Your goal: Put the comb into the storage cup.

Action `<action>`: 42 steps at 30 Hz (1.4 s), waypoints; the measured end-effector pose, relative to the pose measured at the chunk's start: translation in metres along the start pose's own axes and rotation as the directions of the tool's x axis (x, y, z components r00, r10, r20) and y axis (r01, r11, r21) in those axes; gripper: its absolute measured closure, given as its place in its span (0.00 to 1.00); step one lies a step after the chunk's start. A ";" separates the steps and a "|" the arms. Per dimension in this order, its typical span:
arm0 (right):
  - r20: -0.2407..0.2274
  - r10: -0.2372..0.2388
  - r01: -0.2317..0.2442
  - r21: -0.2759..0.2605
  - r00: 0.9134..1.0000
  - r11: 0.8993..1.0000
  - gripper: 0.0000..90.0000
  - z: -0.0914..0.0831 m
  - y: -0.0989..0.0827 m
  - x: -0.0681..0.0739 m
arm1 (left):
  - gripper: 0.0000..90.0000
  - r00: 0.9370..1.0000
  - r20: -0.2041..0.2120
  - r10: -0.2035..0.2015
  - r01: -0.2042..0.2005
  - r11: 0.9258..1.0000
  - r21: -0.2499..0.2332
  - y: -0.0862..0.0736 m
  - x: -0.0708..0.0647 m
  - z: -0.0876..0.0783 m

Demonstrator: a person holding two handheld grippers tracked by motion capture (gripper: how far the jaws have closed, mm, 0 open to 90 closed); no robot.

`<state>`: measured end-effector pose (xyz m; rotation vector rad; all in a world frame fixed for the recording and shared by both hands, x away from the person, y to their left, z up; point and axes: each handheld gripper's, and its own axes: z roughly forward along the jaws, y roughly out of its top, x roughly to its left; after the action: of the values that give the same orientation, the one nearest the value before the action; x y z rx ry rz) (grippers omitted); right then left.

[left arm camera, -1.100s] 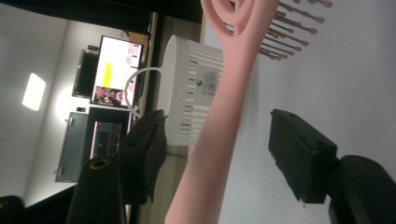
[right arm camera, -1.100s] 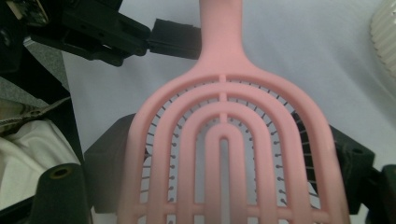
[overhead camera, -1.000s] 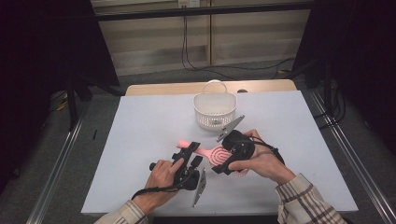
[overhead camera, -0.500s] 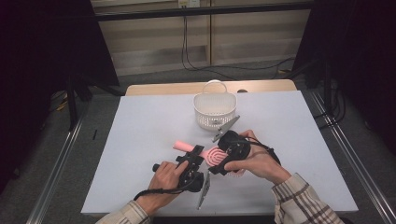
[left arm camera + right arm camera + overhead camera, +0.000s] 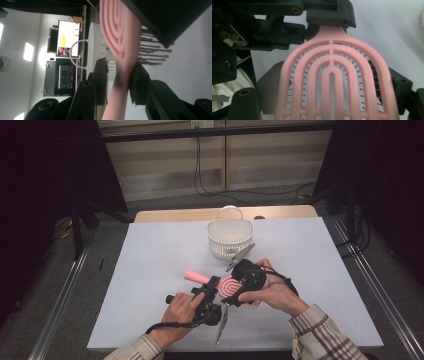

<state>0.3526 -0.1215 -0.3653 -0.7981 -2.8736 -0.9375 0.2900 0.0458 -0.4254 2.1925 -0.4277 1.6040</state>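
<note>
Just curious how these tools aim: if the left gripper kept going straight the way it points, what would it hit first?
Beyond the pink brush its jaws already clamp, probably the right gripper at the brush head, with the white basket farther along; depth is hard to judge.

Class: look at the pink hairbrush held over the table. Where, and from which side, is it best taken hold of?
Grip the pink hairbrush at the narrow neck where head meets handle, coming in along the handle with one jaw on each flat face. The left hand-held gripper does just that. The head is wide, slotted and bristled underneath, so it probably offers a poorer hold.
</note>
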 end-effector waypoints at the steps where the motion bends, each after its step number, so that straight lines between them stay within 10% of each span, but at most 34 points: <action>1: 0.001 -0.002 0.002 0.000 1.000 1.000 0.22 0.000 0.000 0.000 | 0.79 1.000 0.002 -0.008 0.008 1.000 0.003 0.000 0.000 0.000; 42: -0.013 0.022 -0.022 -0.013 1.000 1.000 0.15 -0.006 0.003 -0.003 | 0.90 1.000 0.003 -0.016 0.016 1.000 -0.018 -0.003 -0.003 0.002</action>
<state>0.3554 -0.1245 -0.3592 -0.8195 -2.8451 -0.9572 0.2923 0.0471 -0.4292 2.1796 -0.4227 1.5824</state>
